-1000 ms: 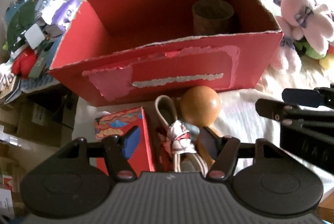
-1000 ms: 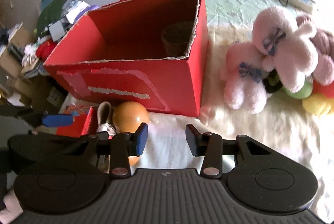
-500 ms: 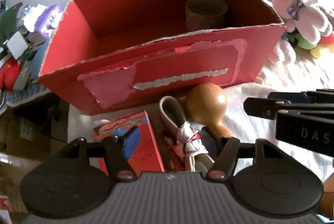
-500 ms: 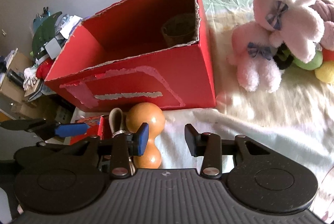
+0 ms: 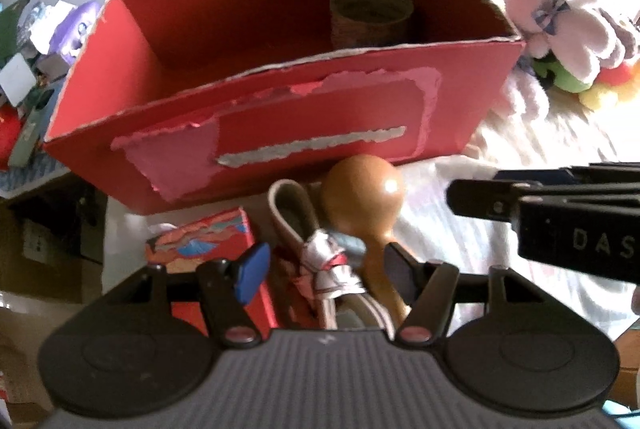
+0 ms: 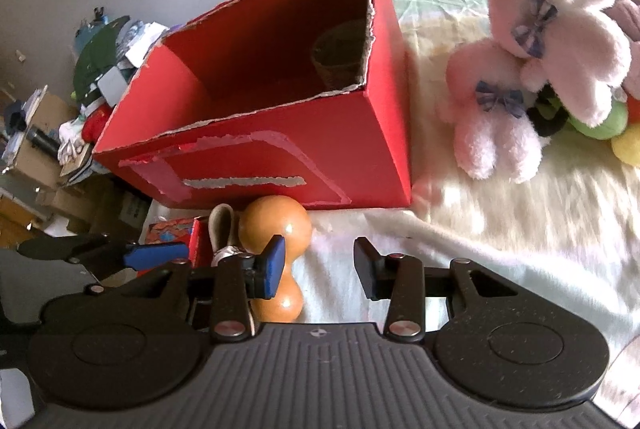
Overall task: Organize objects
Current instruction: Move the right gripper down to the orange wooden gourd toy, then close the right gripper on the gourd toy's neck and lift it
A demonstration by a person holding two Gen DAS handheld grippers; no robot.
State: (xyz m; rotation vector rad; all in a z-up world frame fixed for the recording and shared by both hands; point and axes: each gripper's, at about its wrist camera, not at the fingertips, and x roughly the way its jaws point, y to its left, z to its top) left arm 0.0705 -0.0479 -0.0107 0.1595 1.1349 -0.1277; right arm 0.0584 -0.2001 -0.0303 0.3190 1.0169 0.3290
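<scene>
Red cardboard box (image 5: 280, 117) stands just behind the clutter | my left gripper (image 5: 324, 269) gapes over the tied beige cord bundle (image 5: 324, 265), glossy wooden gourd (image 5: 360, 197) beside | my right gripper (image 6: 318, 265) parted, empty | step: approach; next: lower, pinch bundle, lift into box.

Left gripper (image 5: 324, 271): grey ribbed body along the lower frame edge, two black round housings at lower left and lower right, black finger arms each with a silver screw at the base, one blue pad. Right gripper (image 6: 320, 267): same build; a small crosshair mark sits centre on its ribbed body. White letters "DAS" show on its black side in the left wrist view.
</scene>
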